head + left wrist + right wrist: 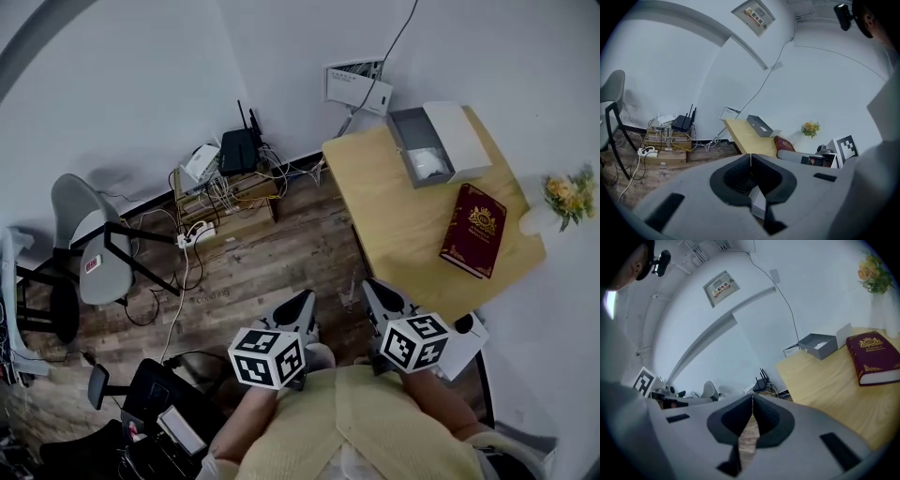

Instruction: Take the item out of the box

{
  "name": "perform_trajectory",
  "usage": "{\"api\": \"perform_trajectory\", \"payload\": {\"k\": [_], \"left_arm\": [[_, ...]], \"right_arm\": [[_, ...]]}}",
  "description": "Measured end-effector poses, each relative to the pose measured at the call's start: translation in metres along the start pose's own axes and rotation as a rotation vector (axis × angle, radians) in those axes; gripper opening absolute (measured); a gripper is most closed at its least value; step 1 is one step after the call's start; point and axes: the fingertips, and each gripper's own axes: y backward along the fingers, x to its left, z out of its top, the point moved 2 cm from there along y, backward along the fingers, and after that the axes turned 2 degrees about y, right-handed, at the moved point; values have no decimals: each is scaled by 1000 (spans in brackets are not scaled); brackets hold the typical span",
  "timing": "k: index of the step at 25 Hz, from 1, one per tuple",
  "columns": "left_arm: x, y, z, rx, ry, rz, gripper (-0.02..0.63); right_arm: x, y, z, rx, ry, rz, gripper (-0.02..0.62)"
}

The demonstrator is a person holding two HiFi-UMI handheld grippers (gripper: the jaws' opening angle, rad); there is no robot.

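Observation:
An open grey box point(419, 147) stands at the far end of the wooden table point(403, 220), its white lid point(459, 139) lying beside it. A white item point(429, 163) rests inside. Both grippers hang over the floor short of the table's near edge, well away from the box. My left gripper point(305, 298) has its jaws together with nothing between them, and my right gripper point(370, 284) is likewise shut and empty. The left gripper view shows the box point(759, 125) far ahead beyond the left gripper point(750, 154). In the right gripper view the box point(818, 345) lies up and right of the right gripper point(752, 395).
A dark red book point(475, 230) lies on the table nearer me than the box. A vase of yellow flowers point(565, 199) stands at the table's right edge. On the floor to the left are a low shelf with a router and cables point(234, 169) and a grey chair point(89, 244).

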Motion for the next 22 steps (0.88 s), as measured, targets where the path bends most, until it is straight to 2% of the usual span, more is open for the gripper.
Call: {"api": "perform_trajectory", "payload": {"k": [11, 22], "left_arm": [[55, 5, 25, 51, -54, -55, 22], [68, -28, 45, 79, -81, -122, 23]], "right_arm": [[31, -53, 9, -12, 11, -59, 31], [22, -86, 21, -13, -4, -101, 31]]}}
